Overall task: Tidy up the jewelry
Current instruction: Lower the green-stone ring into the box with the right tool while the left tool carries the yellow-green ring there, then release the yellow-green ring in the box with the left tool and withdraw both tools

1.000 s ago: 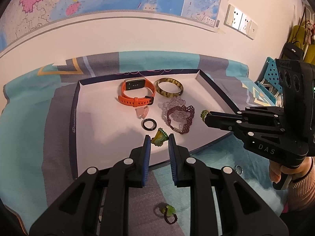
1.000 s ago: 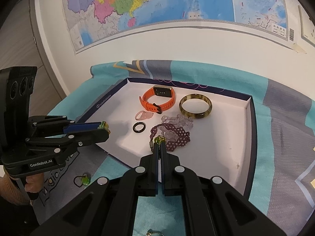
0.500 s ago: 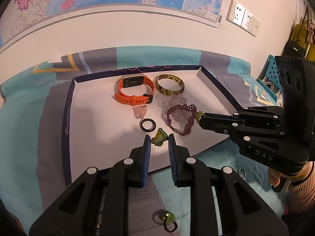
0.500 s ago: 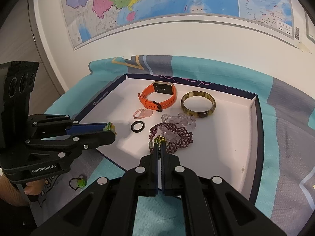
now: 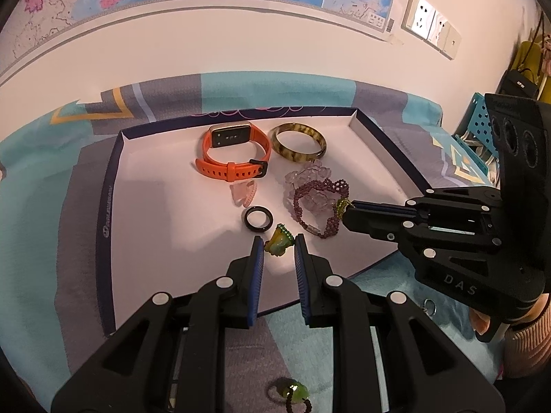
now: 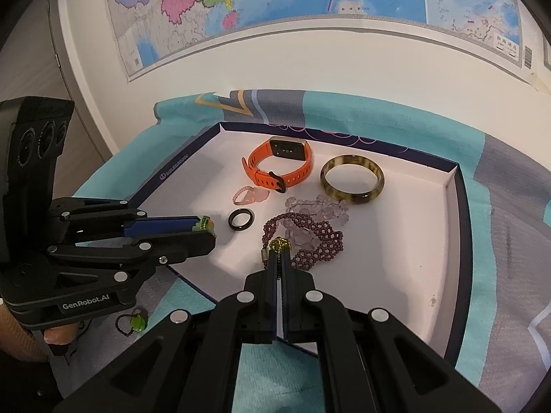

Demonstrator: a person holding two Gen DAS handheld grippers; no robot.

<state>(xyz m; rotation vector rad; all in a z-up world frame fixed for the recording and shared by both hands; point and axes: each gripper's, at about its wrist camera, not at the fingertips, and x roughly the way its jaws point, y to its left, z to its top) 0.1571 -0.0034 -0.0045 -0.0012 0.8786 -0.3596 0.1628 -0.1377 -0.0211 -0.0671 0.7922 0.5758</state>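
Note:
A shallow white tray (image 5: 144, 206) (image 6: 396, 275) holds an orange watch (image 5: 234, 153) (image 6: 280, 165), an amber bangle (image 5: 298, 141) (image 6: 352, 179), a pink ring (image 5: 243, 194), a black ring (image 5: 259, 218) (image 6: 241, 219), clear beads (image 5: 308, 173) and a purple bead bracelet (image 5: 318, 206) (image 6: 306, 237). My left gripper (image 5: 278, 243) (image 6: 203, 225) is shut on a yellow-green ring (image 5: 278, 243), low over the tray's near side. My right gripper (image 6: 279, 253) (image 5: 346, 206) is shut on a small green bead ring (image 6: 279, 245) over the purple bracelet.
A green-stone ring on a dark bead band (image 5: 292, 392) (image 6: 132, 321) lies on the teal and grey cloth (image 5: 41, 241) in front of the tray. A small metal ring (image 5: 428, 308) lies on the cloth at the right. A wall with a map stands behind.
My right gripper has moved left with the green bead ring, from the tray's right edge to over the purple bracelet. My left gripper has hardly moved.

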